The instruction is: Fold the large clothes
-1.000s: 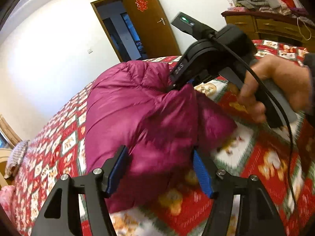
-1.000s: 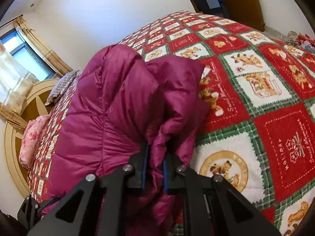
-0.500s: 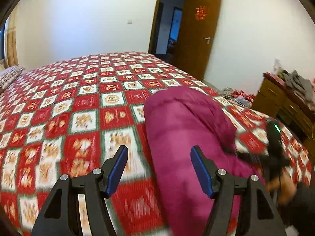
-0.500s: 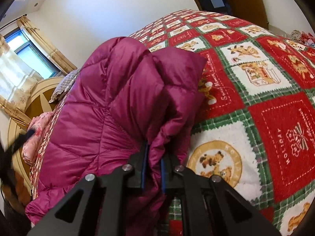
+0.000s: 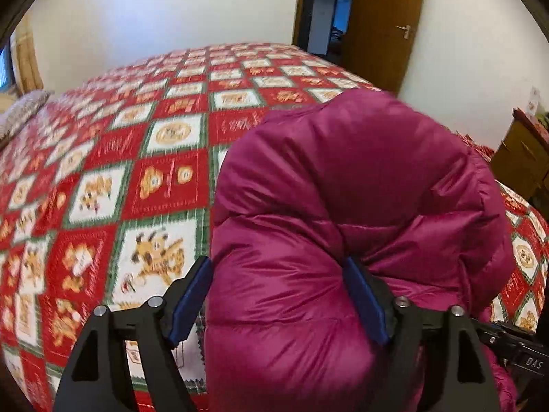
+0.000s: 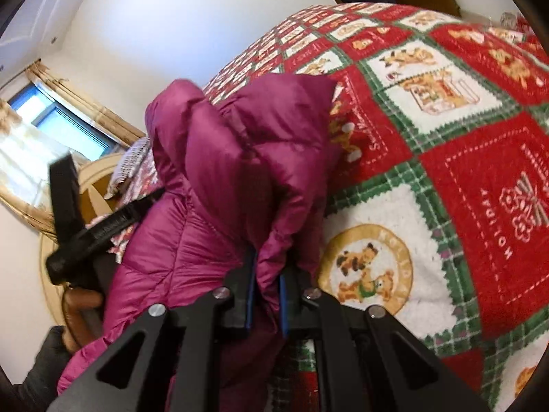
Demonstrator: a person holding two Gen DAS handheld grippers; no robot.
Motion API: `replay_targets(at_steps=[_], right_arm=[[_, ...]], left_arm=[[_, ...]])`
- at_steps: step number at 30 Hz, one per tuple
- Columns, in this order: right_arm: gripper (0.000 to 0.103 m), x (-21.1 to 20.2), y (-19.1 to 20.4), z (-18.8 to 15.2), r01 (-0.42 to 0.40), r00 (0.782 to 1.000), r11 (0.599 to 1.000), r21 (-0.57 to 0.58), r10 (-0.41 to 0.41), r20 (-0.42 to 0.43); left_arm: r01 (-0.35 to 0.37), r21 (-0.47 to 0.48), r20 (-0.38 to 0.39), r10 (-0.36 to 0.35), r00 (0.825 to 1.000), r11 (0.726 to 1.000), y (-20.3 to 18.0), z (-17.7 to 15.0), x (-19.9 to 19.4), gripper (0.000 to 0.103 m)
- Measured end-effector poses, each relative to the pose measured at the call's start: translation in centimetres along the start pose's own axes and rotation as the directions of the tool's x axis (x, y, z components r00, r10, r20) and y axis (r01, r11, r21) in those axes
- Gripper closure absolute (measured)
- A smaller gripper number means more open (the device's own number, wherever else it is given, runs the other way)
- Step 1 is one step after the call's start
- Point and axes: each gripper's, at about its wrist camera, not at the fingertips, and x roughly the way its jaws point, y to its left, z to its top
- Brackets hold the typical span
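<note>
The magenta puffer jacket [image 6: 219, 185] lies bunched on the quilted bed [image 6: 480, 206]. The right gripper [image 6: 266, 295] pinches a fold; the left gripper [image 5: 278, 295], just widened, straddles the jacket's blurred bulk, contact unclear.

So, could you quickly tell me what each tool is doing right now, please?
Left tool: open, its jaws just widened around a bulge of the purple jacket, not clamped.
Right tool: closed on a fold of the jacket.

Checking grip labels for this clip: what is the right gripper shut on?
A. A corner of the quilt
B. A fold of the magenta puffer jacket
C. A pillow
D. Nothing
B: in the right wrist view the right gripper pinches a fold of the magenta puffer jacket.
</note>
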Motion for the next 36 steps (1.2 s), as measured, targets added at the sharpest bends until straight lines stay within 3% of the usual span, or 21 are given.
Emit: replay_targets(at_steps=[3, 6, 9, 11, 13, 15, 17, 19, 22, 26, 31, 36], right_arm=[[0.093, -0.1, 0.4, 0.1, 0.021, 1.0, 1.0, 0.002, -0.021, 0.0], [0.083, -1.7, 2.5, 0.8, 0.133, 0.991, 0.989, -0.069, -0.131, 0.026], [0.083, -5.7, 6.2, 1.9, 0.276, 0.947, 0.943, -0.187, -0.234, 0.218], [0.083, -6.5, 8.3, 3.0, 0.285, 0.939, 0.927, -0.243, -0.219, 0.265], [0.083, -5.2, 10.5, 4.5, 0.284, 0.947, 0.906, -0.313, -0.213, 0.24], [0.085, -2.0, 11.3, 6.0, 0.304, 0.951, 0.886, -0.351, -0.259, 0.17], [0.088, 1.0, 10.3, 6.7, 0.363, 0.932, 0.876, -0.319, -0.346, 0.111], [0.096, 2.6, 7.9, 6.7, 0.422, 0.906, 0.878, -0.227, -0.417, 0.071], [0.099, 3.2, 5.7, 5.6, 0.416, 0.91, 0.902, -0.115, -0.412, 0.054], [0.103, 4.1, 5.0, 4.7, 0.439, 0.898, 0.885, -0.156, -0.427, 0.106], [0.103, 5.3, 4.2, 5.0, 0.405, 0.913, 0.898, -0.171, -0.387, 0.129], [0.103, 5.5, 4.4, 5.1, 0.406, 0.913, 0.897, -0.175, -0.388, 0.13]], left_arm=[[-0.022, -0.038, -0.033, 0.02, 0.999, 0.999, 0.6, -0.1, 1.0, 0.009], [-0.065, -0.006, -0.01, 0.065, 0.998, 0.998, -0.1, -0.3, 0.7, 0.008], [-0.118, 0.027, 0.019, 0.117, 0.993, 0.993, -0.9, -0.5, 0.4, 0.008], [-0.156, 0.044, 0.038, 0.154, 0.987, 0.987, -1.5, -0.6, 0.1, 0.008], [-0.203, 0.072, 0.06, 0.199, 0.978, 0.976, -2.3, -0.6, 0.0, 0.008], [-0.266, 0.119, 0.097, 0.256, 0.962, 0.956, -3.4, -0.8, -0.3, 0.008], [-0.293, 0.144, 0.117, 0.278, 0.954, 0.945, -3.9, -1.0, -0.6, 0.008], [-0.276, 0.134, 0.111, 0.262, 0.959, 0.952, -3.5, -0.9, -0.6, 0.008], [-0.2, 0.088, 0.067, 0.195, 0.979, 0.976, -2.2, -0.5, -0.2, 0.008], [-0.118, 0.035, 0.025, 0.117, 0.993, 0.992, -1.1, -0.3, 0.3, 0.008], [-0.048, -0.041, 0.01, 0.048, 0.999, 0.998, -0.1, -0.4, 1.3, 0.008], [0.022, -0.063, -0.046, -0.025, 0.999, 0.998, 0.5, 0.3, 1.7, 0.007]])
